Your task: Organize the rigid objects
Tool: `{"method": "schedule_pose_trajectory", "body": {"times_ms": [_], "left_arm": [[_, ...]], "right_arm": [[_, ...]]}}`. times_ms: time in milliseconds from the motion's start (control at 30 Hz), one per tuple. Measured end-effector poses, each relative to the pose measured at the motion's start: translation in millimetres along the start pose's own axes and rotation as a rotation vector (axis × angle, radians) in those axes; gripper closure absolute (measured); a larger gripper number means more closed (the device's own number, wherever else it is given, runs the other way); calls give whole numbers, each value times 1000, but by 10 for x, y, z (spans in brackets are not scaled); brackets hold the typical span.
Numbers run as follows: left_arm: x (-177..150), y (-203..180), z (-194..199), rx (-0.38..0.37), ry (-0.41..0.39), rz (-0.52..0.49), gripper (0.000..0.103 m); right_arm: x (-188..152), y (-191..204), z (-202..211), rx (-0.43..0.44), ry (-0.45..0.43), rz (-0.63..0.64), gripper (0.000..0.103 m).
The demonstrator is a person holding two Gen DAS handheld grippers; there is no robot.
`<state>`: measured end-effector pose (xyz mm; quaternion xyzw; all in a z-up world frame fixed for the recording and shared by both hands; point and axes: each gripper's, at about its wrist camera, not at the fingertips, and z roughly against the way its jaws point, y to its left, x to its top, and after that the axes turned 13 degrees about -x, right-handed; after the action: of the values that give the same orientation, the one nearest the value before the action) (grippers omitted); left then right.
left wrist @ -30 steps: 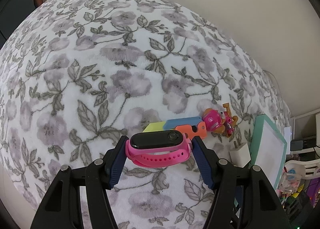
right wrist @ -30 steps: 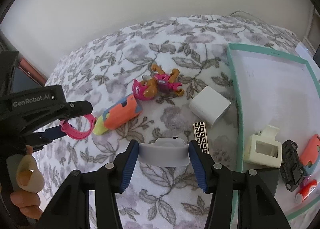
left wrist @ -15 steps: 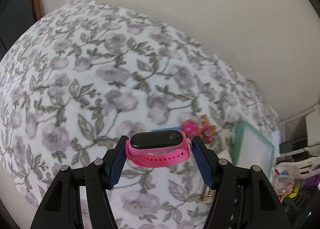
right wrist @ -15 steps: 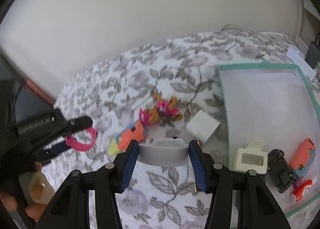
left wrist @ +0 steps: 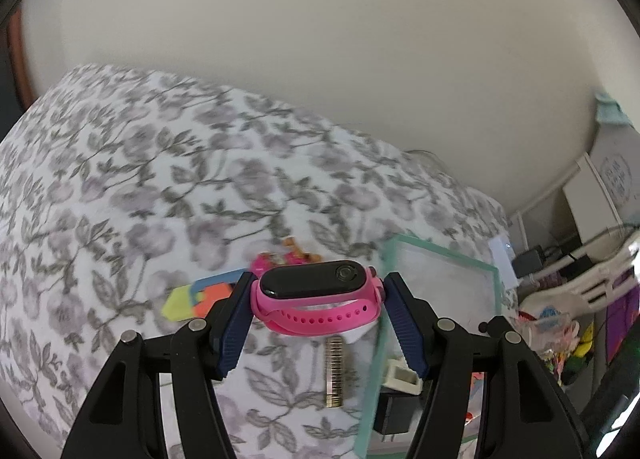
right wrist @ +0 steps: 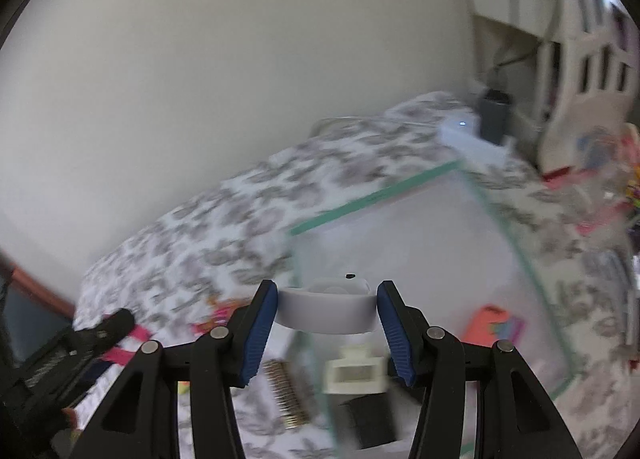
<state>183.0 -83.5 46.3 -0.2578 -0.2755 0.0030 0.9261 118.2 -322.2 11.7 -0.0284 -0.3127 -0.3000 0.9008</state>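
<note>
My left gripper [left wrist: 319, 301] is shut on a pink watch [left wrist: 318, 299] with a black face, held up over the floral bed near the left rim of the green-edged tray [left wrist: 440, 249]. My right gripper [right wrist: 326, 311] is shut on a pale grey watch [right wrist: 325, 309], raised above the same tray [right wrist: 372, 199]. In that tray lie a cream block [right wrist: 355, 375], a black toy car [right wrist: 370, 419] and an orange toy [right wrist: 486, 325]. The left gripper [right wrist: 86, 343] with its pink strap shows at the lower left of the right wrist view.
On the bedspread lie a gold patterned comb [left wrist: 335, 371], an orange, blue and yellow toy [left wrist: 200, 295] and a pink pup figure [left wrist: 280, 257]. A white power strip [right wrist: 468, 139], cream shelves [right wrist: 576, 59] and clutter stand beyond the bed's right edge. The wall runs behind.
Both grippers rose and swung right toward the tray, each keeping its watch. The pup figure and the orange toy slid down and left in the right wrist view, and the white box went out of sight.
</note>
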Motion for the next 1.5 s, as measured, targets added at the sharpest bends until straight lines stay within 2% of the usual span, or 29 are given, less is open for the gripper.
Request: {"method": "schedule_pose_trajectory", "body": {"times_ms": [400,533,667,967,1133,1500], "left_arm": [[-306,-747,-453,-103,74,-157,37],[-492,-1019,-688,-166,119,-210,37],[-642,-1146,-895,-178,166,-234,37],[-760,-1080,-1137,-144,222,-218,37],[-742,-1043,-1165,-150,223,-196,37],[-713,-1058,-1103,-140,208,-216,36]], "right_arm": [[139,-652,-208,-106,14,-73,48],[186,-886,-208,-153,-1,-107,48],[193,-1052,-279,-165,16,-139,47],[20,-1083,-677,-187,129,-117,47],[-13,-1081,-698,-196,130,-107,47],[39,-1001,-619,-201,111,-75,46]]}}
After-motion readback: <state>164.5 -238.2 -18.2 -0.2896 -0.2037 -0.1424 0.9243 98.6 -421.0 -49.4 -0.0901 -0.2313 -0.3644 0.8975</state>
